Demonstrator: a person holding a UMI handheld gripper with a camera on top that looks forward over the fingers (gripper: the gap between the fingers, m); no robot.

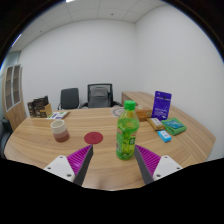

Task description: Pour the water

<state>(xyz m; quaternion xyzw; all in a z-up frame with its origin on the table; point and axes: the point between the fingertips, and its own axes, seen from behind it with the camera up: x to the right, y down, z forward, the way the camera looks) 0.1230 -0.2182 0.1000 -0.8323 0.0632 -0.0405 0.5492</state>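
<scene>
Bottle (127,131) of green drink with a green cap was standing upright on the wooden tabletop (100,160), just ahead of my hand-held gripper (115,160) at roughly 12 o'clock, a bit toward 1. The fingers were spread apart with nothing clamped, and both purple pads (78,157) were in view; the bottle sat beyond the tips, not touching either one as far as I could see. At about 10 o'clock from the bottle there was a small red round coaster-like thing (94,135), and further out around 10 a clear cup (59,129). Off at 2 to 3 o'clock lay a green packet (175,126) and a purple box (162,103) standing up. Two black office chairs (98,94) were behind the tabletop at 11.
</scene>
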